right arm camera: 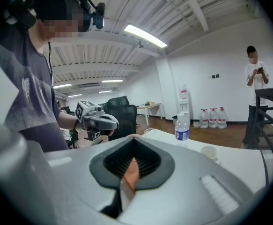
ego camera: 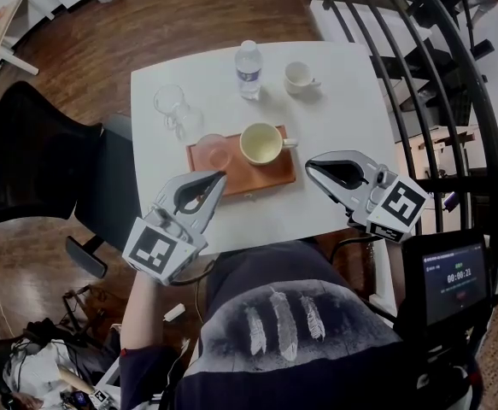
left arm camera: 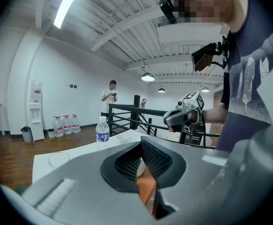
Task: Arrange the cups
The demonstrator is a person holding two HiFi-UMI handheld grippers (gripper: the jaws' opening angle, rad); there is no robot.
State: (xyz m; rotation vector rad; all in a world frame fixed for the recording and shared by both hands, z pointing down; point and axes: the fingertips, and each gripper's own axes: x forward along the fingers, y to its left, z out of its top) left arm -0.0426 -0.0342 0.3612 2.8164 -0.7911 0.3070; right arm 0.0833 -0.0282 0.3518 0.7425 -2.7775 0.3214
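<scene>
Jaws together and empty, you held left gripper (ego camera: 218, 178) and right gripper (ego camera: 310, 166) either side of the wooden tray (ego camera: 270, 178) bearing the cream cup (ego camera: 261, 143); a hasty reach risked toppling the water bottle (ego camera: 248, 69) beyond.

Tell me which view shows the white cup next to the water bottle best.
The head view: the white cup sits unobstructed on the table, its handle visible from above. The right gripper view shows it small and side-on; the left gripper view shows only a faint pale shape beside the water bottle.

Cream cup (ego camera: 261, 143) upright on tray (ego camera: 259, 177)
</scene>
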